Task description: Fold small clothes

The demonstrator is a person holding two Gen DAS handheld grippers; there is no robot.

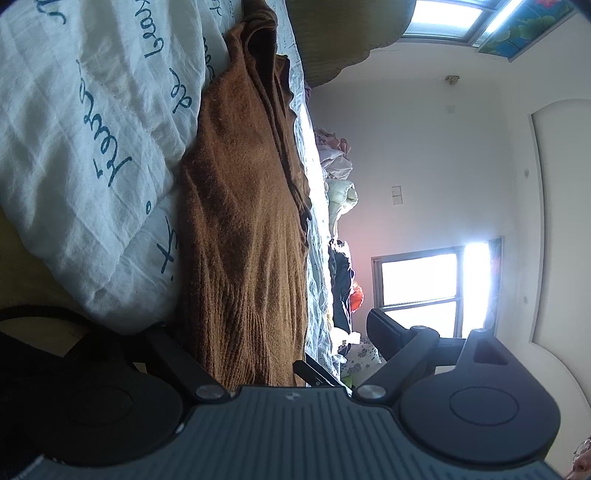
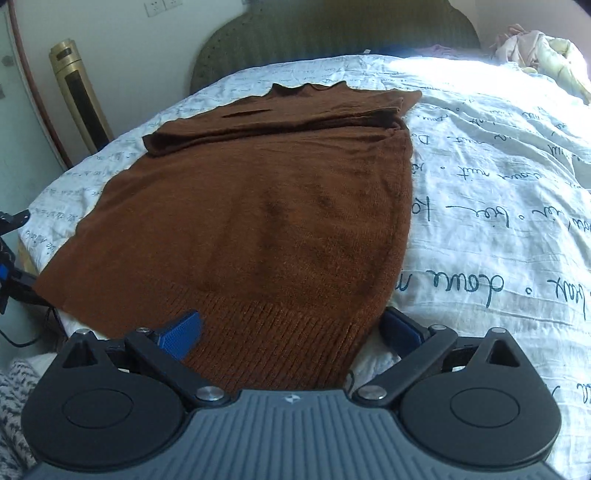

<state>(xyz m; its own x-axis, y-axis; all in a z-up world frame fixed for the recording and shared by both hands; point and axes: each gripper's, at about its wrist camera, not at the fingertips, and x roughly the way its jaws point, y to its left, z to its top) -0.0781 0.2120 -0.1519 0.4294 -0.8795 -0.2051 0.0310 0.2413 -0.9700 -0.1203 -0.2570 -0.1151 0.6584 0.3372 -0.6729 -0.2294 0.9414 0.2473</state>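
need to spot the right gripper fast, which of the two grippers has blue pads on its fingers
The right gripper, straddling the brown sweater's ribbed hem, has blue pads. The left gripper has plain black fingers.

Right wrist view: brown knit sweater (image 2: pixel 258 206) lies flat on the bed (image 2: pixel 498 192), ribbed hem nearest the camera, both sleeves folded across the chest near the collar. Right gripper (image 2: pixel 291 328) spread wide over the hem; blue-padded fingers (image 2: pixel 181 332) sit either side of the ribbing (contact with the knit unclear). White cover printed with dark script. Green headboard (image 2: pixel 332 33) behind, gold tower unit (image 2: pixel 79 92) at left.
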